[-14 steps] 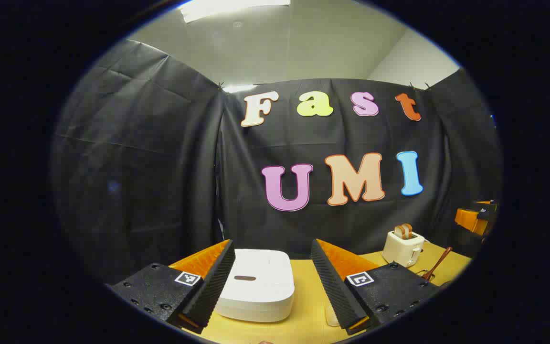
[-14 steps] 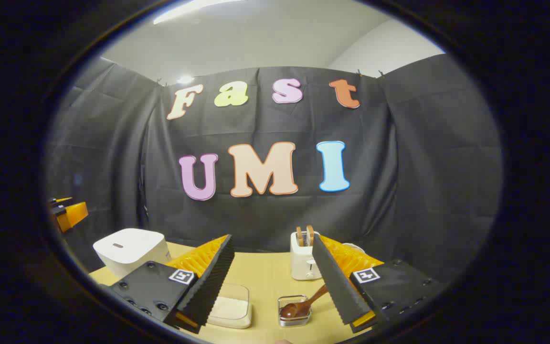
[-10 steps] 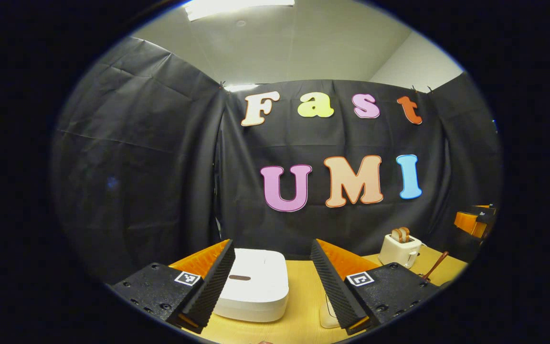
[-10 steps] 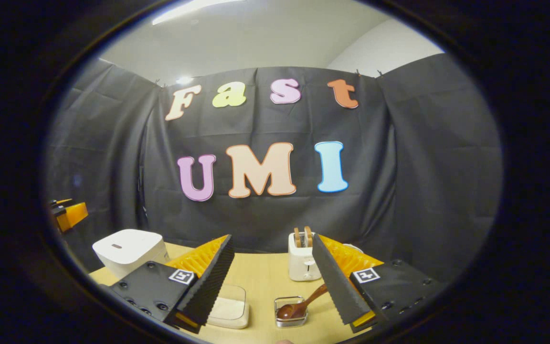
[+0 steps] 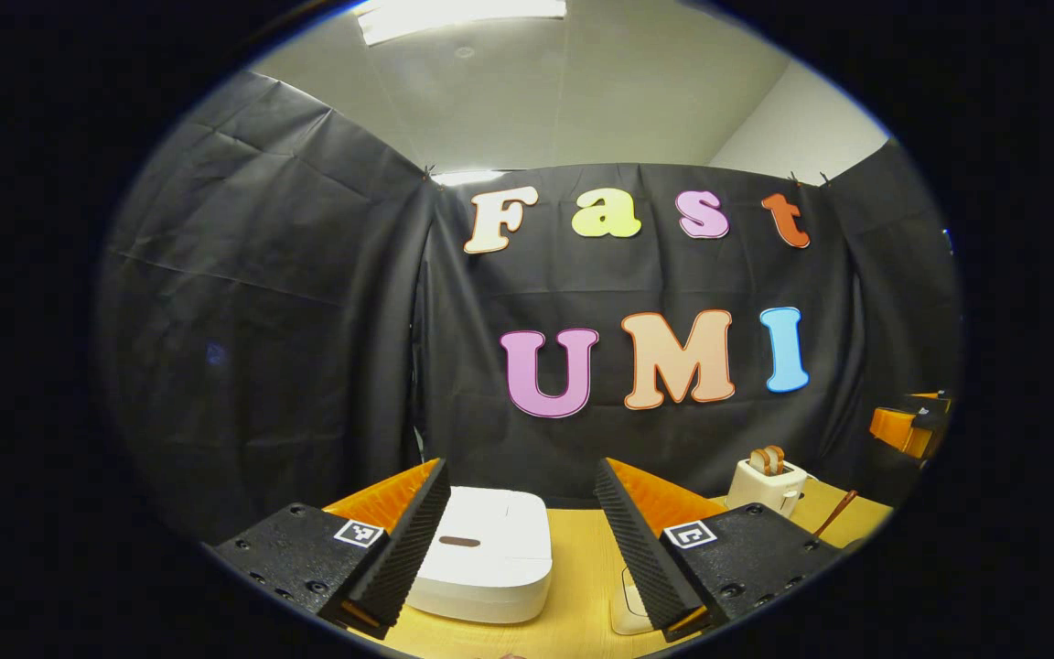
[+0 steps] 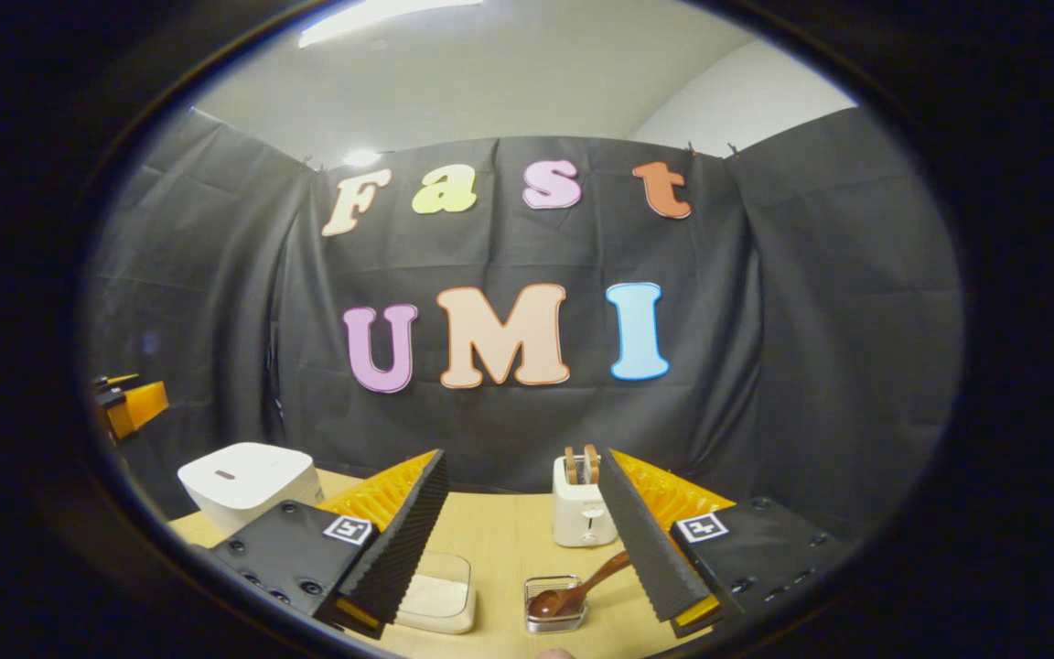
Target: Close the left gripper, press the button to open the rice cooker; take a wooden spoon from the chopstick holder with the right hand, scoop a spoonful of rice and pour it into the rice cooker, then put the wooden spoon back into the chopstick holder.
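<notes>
Left tongs [image 5: 521, 540] wide apart, holding nothing, up above the yellow counter [image 5: 582, 586]. Between the two fingers, a white rice cooker [image 5: 486, 554] with its lid down – sitting on the counter. Right tongs [image 6: 523, 540] wide apart too, nothing in them. Just under them, a small wire chopstick holder [image 6: 554, 604] with a wooden spoon [image 6: 577, 590] lying tilted in it, handle up to the right. Beside it, on its left in the right gripper view, a clear box of rice [image 6: 438, 595]. Farther back – a white toaster [image 6: 580, 508] with bread in it. Rice cooker far off at the left in the right gripper view.
</notes>
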`<action>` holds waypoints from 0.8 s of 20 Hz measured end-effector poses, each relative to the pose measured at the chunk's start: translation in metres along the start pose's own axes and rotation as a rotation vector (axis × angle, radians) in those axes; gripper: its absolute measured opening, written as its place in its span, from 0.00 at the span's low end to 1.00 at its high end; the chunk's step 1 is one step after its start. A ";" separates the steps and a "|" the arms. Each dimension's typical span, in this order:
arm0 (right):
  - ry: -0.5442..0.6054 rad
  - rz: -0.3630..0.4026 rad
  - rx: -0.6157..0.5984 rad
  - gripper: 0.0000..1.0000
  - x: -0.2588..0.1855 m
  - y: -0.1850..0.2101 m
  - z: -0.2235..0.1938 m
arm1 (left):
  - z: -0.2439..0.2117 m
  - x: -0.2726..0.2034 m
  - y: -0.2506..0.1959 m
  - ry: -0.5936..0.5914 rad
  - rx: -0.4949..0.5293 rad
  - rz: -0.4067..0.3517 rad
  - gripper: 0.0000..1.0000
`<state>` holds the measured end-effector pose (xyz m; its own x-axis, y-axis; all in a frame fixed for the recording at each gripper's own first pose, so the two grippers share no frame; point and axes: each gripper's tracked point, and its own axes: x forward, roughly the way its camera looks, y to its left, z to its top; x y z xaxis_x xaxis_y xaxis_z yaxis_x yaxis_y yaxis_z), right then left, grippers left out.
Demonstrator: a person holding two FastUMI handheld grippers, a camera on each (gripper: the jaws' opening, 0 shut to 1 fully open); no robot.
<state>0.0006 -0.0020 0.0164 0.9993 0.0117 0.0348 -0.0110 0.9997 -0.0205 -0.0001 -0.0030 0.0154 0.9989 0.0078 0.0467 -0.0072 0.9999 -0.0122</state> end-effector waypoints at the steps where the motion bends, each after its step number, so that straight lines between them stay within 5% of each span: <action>1: 0.002 0.001 -0.001 1.00 0.000 0.000 0.000 | -0.001 0.000 0.001 -0.001 0.002 0.002 0.95; 10: 0.003 0.002 0.006 1.00 -0.001 0.005 -0.001 | 0.004 0.000 0.006 -0.008 0.027 0.007 0.92; 16: -0.001 0.008 0.006 1.00 -0.003 0.010 -0.001 | 0.007 0.000 0.005 -0.013 0.056 -0.003 0.52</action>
<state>-0.0023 0.0079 0.0150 0.9992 0.0197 0.0358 -0.0192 0.9997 -0.0145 -0.0005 0.0021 0.0222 0.9982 0.0045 0.0595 -0.0071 0.9990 0.0437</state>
